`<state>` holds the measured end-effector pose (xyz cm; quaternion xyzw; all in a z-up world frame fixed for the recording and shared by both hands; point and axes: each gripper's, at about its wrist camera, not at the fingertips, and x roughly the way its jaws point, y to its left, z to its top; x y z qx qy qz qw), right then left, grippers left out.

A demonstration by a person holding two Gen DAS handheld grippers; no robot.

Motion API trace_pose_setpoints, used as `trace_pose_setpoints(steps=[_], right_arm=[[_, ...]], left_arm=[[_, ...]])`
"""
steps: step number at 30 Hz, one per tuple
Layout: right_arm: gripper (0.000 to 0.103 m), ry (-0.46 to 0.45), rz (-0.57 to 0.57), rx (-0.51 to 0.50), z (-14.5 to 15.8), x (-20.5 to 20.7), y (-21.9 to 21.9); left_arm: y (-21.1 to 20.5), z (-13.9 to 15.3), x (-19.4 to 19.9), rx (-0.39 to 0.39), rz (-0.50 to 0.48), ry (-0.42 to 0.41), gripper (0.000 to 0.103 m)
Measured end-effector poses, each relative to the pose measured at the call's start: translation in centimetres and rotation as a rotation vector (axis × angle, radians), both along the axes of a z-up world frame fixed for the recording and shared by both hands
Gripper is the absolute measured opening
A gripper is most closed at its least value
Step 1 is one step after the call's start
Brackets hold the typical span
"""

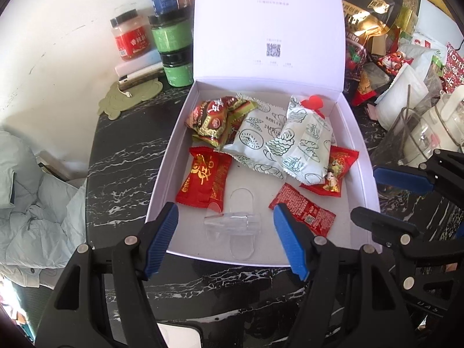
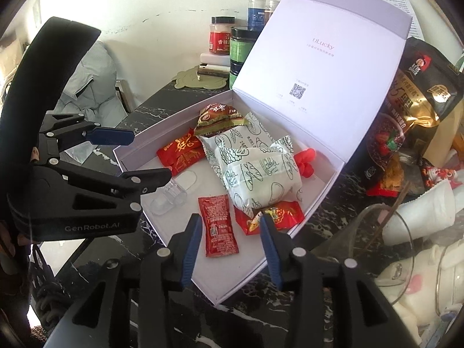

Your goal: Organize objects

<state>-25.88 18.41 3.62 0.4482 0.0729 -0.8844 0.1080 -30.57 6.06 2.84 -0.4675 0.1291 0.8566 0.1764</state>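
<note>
A white gift box lies open on the black marble table, its lid standing up at the back. Inside are two white-and-green pastry packs, red candy packs, a brown-gold pack, a red sauce sachet and a clear plastic holder. My left gripper hovers open over the box's near edge, above the clear holder. My right gripper is open above the sauce sachet. Neither holds anything.
Jars and a red-labelled jar stand behind the box on the left, by a green mat. Snack bags, a paper roll and a glass vessel crowd the right side. Pale clothing lies beside the table's left edge.
</note>
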Motion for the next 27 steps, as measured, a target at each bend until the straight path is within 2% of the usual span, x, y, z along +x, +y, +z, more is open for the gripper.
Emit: trace_pose_setpoints(steps=[2, 7, 9, 11, 20, 22, 27], right_arm=[[0.044, 0.013, 0.000, 0.002, 0.5, 0.4, -0.1], [0.054, 0.049, -0.022, 0.004, 1.7, 1.6, -0.1], [0.060, 0.058, -0.041, 0.011, 2.0, 2.0, 0.0], [0.069, 0.067, -0.070, 0.024, 2.2, 2.4, 0.3], [0.073, 0.101, -0.163, 0.044, 3.7, 4.7, 1.3], [0.077, 0.127, -0.179, 0.040, 4.4, 5.6, 1.4], [0.078, 0.166, -0.230, 0.011, 6.2, 7.5, 1.8]], left_arm=[[-0.3, 0.7, 0.6, 0.010, 0.000, 0.011, 0.068], [-0.5, 2.1, 1.9, 0.016, -0.004, 0.051, 0.079], [-0.6, 2.5, 2.3, 0.020, 0.002, 0.063, 0.087], [-0.8, 2.9, 2.6, 0.025, 0.016, 0.074, 0.090], [-2.0, 4.6, 5.0, 0.071, 0.054, 0.116, 0.092], [-2.1, 5.2, 5.8, 0.064, 0.063, 0.136, 0.092], [-2.5, 6.9, 8.3, 0.040, 0.084, 0.198, 0.092]])
